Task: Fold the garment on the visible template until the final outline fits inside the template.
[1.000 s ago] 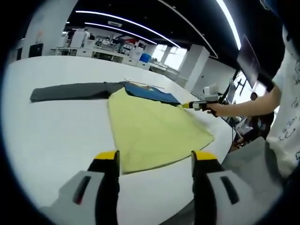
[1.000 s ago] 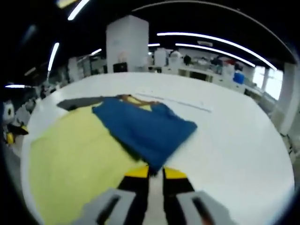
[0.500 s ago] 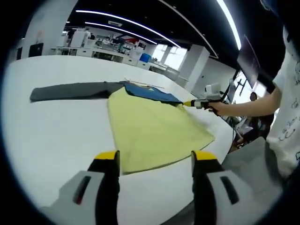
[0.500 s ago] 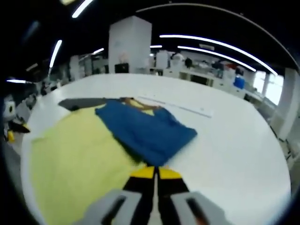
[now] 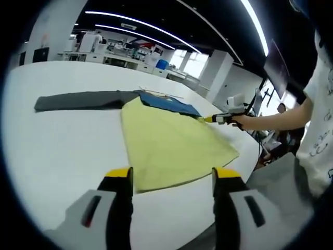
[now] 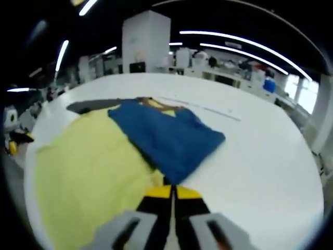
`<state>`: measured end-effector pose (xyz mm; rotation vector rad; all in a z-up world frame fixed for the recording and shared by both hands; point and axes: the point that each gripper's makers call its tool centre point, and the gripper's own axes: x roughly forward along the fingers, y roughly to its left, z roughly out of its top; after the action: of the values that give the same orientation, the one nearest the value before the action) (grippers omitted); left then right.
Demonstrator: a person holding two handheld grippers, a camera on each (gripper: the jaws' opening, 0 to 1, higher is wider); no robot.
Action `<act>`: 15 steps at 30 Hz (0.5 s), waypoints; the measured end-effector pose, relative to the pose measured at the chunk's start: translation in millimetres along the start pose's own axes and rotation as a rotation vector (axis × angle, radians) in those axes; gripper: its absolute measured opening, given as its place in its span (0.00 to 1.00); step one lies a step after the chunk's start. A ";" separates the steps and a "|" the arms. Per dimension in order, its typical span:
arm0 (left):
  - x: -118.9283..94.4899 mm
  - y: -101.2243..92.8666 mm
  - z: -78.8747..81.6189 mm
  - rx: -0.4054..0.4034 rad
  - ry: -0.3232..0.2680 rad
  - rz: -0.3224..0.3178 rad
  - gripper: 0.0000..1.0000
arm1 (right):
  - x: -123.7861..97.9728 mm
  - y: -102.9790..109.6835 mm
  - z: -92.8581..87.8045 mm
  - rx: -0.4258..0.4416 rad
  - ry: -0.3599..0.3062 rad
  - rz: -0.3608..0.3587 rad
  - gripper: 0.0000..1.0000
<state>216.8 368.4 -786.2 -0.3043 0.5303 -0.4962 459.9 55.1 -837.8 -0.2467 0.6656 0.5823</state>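
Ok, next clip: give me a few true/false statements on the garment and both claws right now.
1. The left claw is open and holds nothing. True.
2. The right claw is wide open above bare table. False: its jaws are closed at the garment's edge.
3. The blue part lies on the yellow part. True.
4. A dark grey sleeve stretches away from the yellow part. True.
5. The garment hangs off the white table. False: it lies flat on it.
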 end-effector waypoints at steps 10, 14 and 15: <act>2.2 -1.4 -0.1 -0.003 0.003 -0.005 0.57 | -3.1 -2.0 4.9 0.141 -0.033 0.022 0.00; 1.7 -1.2 -1.4 -0.004 0.008 -0.004 0.58 | -4.7 -22.3 20.7 0.213 -0.111 0.019 0.04; 1.7 -1.0 -1.9 -0.004 0.009 -0.003 0.58 | -4.8 -25.3 23.9 0.226 -0.117 0.012 0.07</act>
<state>216.7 366.4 -788.0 -0.3068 0.5399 -0.4999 483.7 41.9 -815.6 0.0022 0.6143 0.5236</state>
